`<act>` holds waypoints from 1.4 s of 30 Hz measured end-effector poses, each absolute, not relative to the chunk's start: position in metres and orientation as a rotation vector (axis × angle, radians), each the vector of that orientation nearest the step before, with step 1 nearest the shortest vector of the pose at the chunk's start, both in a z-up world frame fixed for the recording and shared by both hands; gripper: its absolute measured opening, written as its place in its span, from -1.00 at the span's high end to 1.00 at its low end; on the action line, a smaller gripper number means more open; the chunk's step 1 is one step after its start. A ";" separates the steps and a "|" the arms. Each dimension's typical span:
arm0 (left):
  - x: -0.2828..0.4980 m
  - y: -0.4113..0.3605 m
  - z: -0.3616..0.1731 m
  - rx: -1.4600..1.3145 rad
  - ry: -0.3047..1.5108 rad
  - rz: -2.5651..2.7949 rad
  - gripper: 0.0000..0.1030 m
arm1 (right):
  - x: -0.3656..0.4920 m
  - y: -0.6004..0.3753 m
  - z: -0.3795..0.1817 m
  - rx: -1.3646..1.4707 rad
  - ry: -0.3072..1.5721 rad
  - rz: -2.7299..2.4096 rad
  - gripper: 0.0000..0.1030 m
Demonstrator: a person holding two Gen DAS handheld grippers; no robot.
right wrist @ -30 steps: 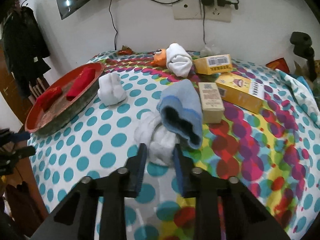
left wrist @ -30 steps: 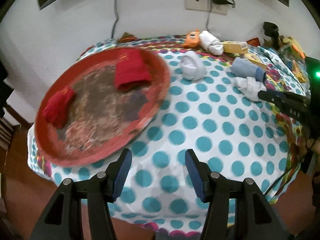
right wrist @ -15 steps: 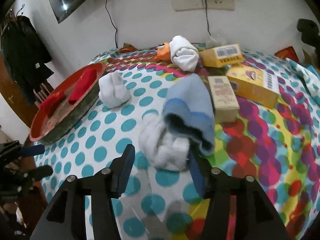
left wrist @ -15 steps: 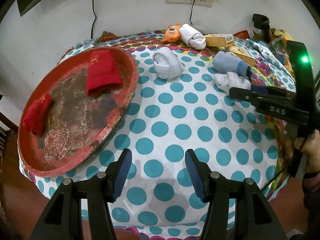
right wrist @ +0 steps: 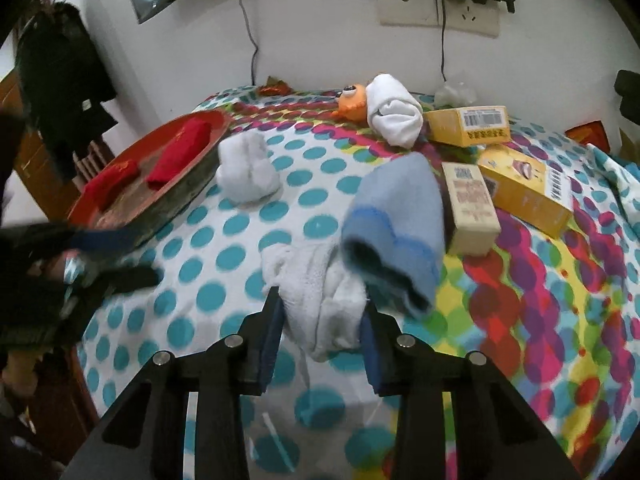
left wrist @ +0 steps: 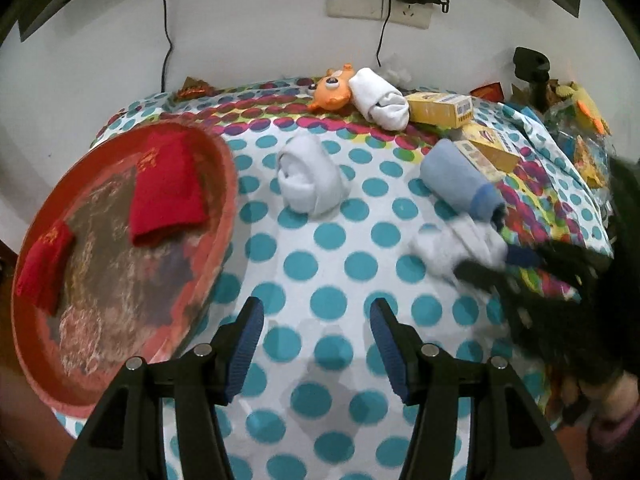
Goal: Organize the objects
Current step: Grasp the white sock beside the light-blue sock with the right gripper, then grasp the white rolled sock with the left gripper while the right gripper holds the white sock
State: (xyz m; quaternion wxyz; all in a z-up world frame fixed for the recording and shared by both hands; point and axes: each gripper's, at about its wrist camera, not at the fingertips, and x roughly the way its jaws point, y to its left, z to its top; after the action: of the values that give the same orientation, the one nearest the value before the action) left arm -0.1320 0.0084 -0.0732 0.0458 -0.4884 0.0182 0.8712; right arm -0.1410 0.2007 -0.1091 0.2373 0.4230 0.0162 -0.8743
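My right gripper [right wrist: 322, 320] has its jaws closing on a crumpled white sock [right wrist: 320, 300], with both pads against the sock's sides. A light blue sock [right wrist: 396, 220] lies against the white one, just behind it. The left wrist view shows the same grip from the side, with my right gripper [left wrist: 492, 264] on the white sock [left wrist: 448, 248]. My left gripper [left wrist: 316, 320] is open and empty over the dotted cloth, beside the red tray [left wrist: 230, 184]. The tray holds two folded red socks [left wrist: 168, 192]. A rolled white sock [left wrist: 308, 184] lies mid-table.
At the back stand an orange toy [left wrist: 332, 90], another rolled white sock [left wrist: 380, 98] and yellow boxes [left wrist: 440, 110]. A small beige box [right wrist: 472, 208] sits right of the blue sock. A wall socket with cables is behind, and clutter lies at the far right edge.
My right gripper opened, moved forward around the crumpled white sock and closed on it. My left gripper moved right across the table, away from the tray, still open.
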 end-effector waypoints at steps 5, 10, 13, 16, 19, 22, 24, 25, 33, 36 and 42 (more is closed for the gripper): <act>-0.153 0.018 -0.084 -1.507 0.064 2.661 -0.10 | -0.115 0.229 -0.108 1.175 0.012 -2.411 0.36; -0.171 0.026 -0.089 -1.502 0.089 2.692 -0.10 | -0.105 0.270 -0.107 1.197 -0.035 -2.483 0.36; -0.185 0.028 -0.092 -1.522 0.066 2.716 -0.10 | -0.109 0.294 -0.106 1.214 -0.105 -2.536 0.36; -0.198 0.028 -0.093 -1.545 0.012 2.743 -0.10 | -0.115 0.313 -0.106 1.219 -0.138 -2.595 0.36; -0.212 0.024 -0.093 -1.570 -0.071 2.764 -0.10 | -0.120 0.327 -0.102 1.205 -0.188 -2.626 0.36; -0.226 0.020 -0.095 -1.595 -0.149 2.772 -0.10 | -0.130 0.334 -0.096 1.185 -0.203 -2.662 0.36; -0.236 0.019 -0.099 -1.630 -0.171 2.772 -0.10 | -0.143 0.335 -0.092 1.173 -0.217 -2.682 0.36; -0.241 0.019 -0.101 -1.647 -0.161 2.775 -0.10 | -0.149 0.335 -0.092 1.172 -0.223 -2.691 0.36; -0.259 0.023 -0.106 -1.661 -0.114 2.786 -0.14 | -0.188 0.328 -0.097 1.216 -0.274 -2.725 0.36; -0.256 0.023 -0.106 -1.605 -0.101 2.790 -0.14 | -0.193 0.327 -0.107 1.246 -0.298 -2.727 0.36; -0.255 0.023 -0.104 -1.570 -0.058 2.776 0.24 | -0.197 0.328 -0.109 1.261 -0.314 -2.720 0.34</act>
State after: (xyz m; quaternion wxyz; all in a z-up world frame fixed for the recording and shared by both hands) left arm -0.2549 0.0228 -0.1043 -0.0240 -0.4920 -0.0182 0.8701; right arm -0.1967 0.3280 -0.1093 0.0634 0.4175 -0.1039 -0.9005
